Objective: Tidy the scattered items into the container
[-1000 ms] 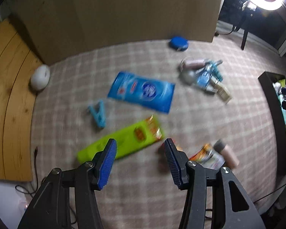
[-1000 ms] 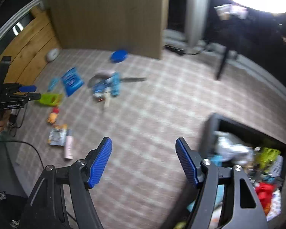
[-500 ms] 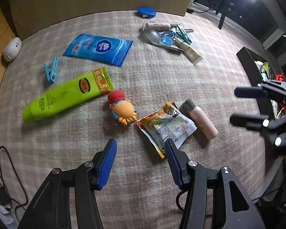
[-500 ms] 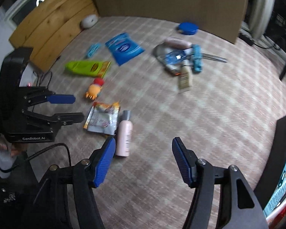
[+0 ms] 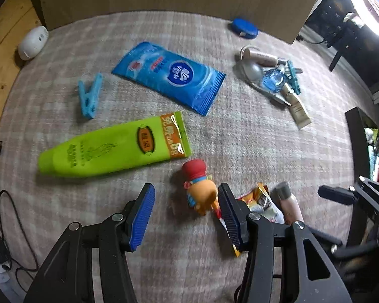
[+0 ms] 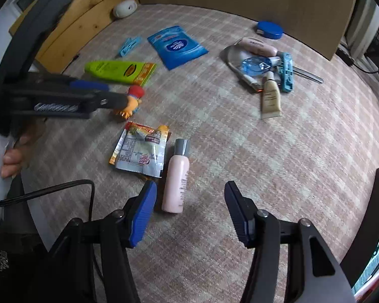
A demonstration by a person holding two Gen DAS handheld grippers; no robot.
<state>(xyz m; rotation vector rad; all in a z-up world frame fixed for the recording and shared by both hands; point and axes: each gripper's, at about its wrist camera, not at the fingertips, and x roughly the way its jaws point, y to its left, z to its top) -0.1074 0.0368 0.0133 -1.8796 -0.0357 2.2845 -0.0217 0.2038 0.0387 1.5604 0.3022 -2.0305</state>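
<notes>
— Where are the two grippers right now?

— The left gripper [image 5: 185,217] hangs low over the checked mat [image 5: 240,139], jaws wide apart, with the little orange toy with the red cap [image 5: 198,185] sitting in the gap, closer to the right-hand finger. From the other side you see the same gripper [image 6: 108,93] reaching in from the left, its tips at the toy [image 6: 132,101]. I cannot tell whether either pad touches it.

— And the right one?

— The right gripper [image 6: 189,209] is open too, nothing between its fingers. The pink bottle with the grey cap [image 6: 176,176] lies just beyond its left finger, touching the edge of the snack sachet [image 6: 141,149] beside it.

— The rest of the clutter?

— Scattered on the mat: a green tube [image 5: 116,149] lying flat just beyond the toy, a blue wipes pack [image 5: 169,75] farther back, a light-blue clothes peg [image 5: 89,96] to its left, a blue round case [image 5: 245,27] near the wooden panel, and a heap of small toiletries [image 6: 265,68] with a beige tube [image 6: 270,96] at its near edge.

— The container?

— The black container [image 5: 357,141] stands at the far right edge of the mat, well apart from the toy, with bright things already inside.
</notes>
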